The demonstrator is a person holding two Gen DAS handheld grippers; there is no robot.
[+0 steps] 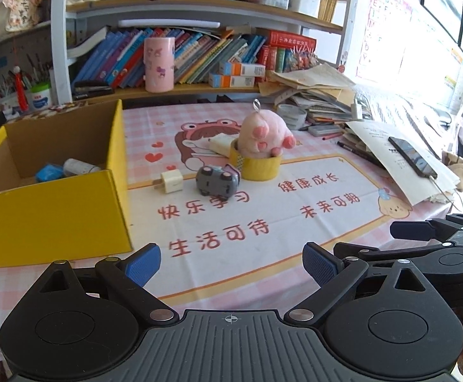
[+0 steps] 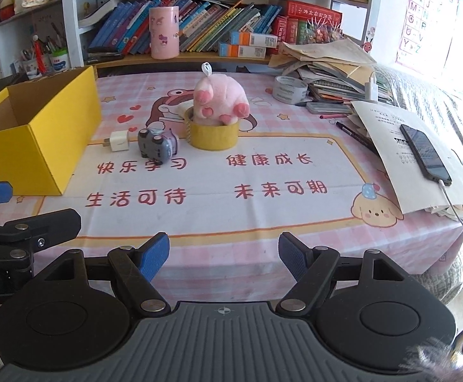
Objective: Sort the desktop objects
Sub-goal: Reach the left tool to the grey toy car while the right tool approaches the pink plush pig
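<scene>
A pink plush pig (image 1: 261,137) (image 2: 220,102) sits head-down in a yellow tape roll (image 1: 258,164) (image 2: 214,135) mid-table. In front of it lie a grey toy car (image 1: 217,180) (image 2: 158,145) and a white charger plug (image 1: 172,181) (image 2: 118,141). A yellow cardboard box (image 1: 53,210) (image 2: 40,140) stands at the left, with a blue item (image 1: 49,172) and a grey-white tube (image 1: 80,167) inside. My left gripper (image 1: 231,267) is open and empty over the near table edge. My right gripper (image 2: 223,256) is likewise open and empty, right beside the left one.
A stack of papers and books (image 2: 327,67), a clear tape roll (image 2: 290,89), pens (image 2: 355,135) and a phone (image 2: 425,154) on a sheet fill the right side. A bookshelf with a pink cup (image 1: 159,63) runs along the back.
</scene>
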